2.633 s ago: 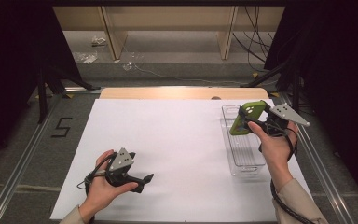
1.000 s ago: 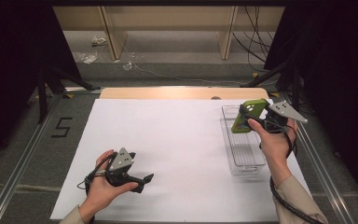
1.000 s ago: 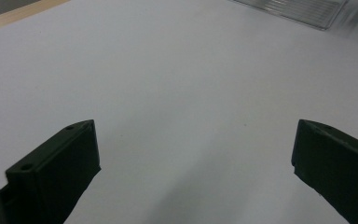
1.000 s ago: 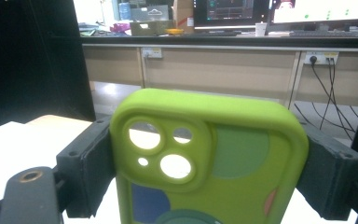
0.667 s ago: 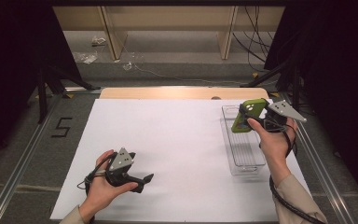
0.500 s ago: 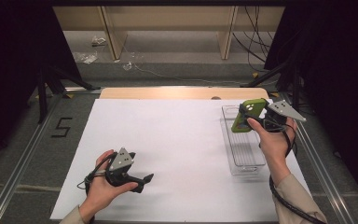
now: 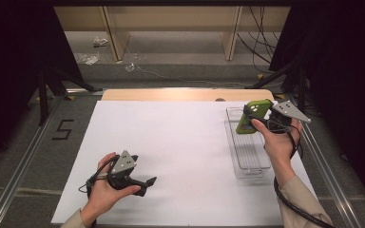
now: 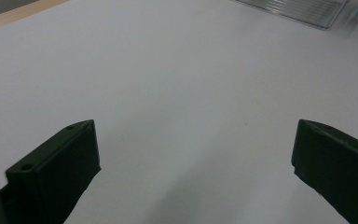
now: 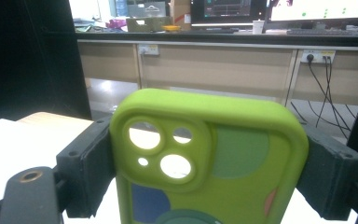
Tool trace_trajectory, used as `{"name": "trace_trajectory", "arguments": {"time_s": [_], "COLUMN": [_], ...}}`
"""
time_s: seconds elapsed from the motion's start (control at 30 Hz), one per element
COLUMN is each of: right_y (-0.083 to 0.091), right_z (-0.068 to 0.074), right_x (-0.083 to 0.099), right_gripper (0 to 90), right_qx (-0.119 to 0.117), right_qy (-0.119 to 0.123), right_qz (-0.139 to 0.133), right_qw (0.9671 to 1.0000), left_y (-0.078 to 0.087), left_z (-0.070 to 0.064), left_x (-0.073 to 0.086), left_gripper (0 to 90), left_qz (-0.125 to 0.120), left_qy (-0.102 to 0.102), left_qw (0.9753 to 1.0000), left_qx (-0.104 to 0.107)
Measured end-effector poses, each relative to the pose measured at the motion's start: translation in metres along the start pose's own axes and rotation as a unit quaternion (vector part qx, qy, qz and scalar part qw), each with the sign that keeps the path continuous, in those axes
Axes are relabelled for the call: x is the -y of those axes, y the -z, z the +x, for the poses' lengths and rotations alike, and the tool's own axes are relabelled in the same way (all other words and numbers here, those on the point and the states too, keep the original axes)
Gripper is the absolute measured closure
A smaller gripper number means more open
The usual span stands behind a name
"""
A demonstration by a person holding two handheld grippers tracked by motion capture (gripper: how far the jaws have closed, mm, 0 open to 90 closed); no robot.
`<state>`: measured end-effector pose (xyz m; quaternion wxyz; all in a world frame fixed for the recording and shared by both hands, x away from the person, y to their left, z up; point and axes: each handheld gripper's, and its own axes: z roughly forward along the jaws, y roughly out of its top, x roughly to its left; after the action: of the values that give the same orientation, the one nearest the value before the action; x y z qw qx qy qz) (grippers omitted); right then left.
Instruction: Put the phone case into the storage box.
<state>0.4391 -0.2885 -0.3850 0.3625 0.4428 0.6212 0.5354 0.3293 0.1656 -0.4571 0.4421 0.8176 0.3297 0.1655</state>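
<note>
Above the clear tray (image 7: pixel 249 159), my right tongs (image 7: pixel 255 118) grip the green phone case (image 7: pixel 249 116), not yet placed; left tongs (image 7: pixel 142 183) rest open.

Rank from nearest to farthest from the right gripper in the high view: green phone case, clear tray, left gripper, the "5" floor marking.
1. Green phone case: clamped between the right gripper's fingers, above the tray's far end.
2. Clear tray: on the table's right side, just below that gripper.
3. Left gripper: near-left on the white table.
4. "5" marking: on the floor past the table's left edge.
</note>
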Motion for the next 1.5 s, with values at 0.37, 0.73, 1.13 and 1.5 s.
{"name": "trace_trajectory", "arguments": {"time_s": [0.37,0.73,1.13,1.5], "right_y": [-0.003,-0.006,-0.009,-0.013], "right_z": [-0.001,-0.002,-0.002,-0.003], "right_x": [0.0,0.001,0.002,0.003], "right_gripper": [17.1,17.1,17.1,17.1], "right_qx": [0.002,0.005,0.007,0.009], "right_qy": [0.002,0.003,0.004,0.007], "right_qz": [0.002,0.002,0.005,0.008], "right_qw": [1.0,1.0,1.0,0.9999], "left_y": [0.0,0.0,0.0,0.0], "left_z": [0.0,0.0,0.0,0.0], "left_x": [0.0,0.0,0.0,0.0], "left_gripper": [0.2,0.2,0.2,0.2], "left_qz": [-0.001,-0.001,-0.001,-0.001], "left_qy": [0.0,0.0,0.001,0.001], "left_qw": [1.0,1.0,1.0,1.0], "left_qx": [0.0,0.0,0.0,0.0]}}
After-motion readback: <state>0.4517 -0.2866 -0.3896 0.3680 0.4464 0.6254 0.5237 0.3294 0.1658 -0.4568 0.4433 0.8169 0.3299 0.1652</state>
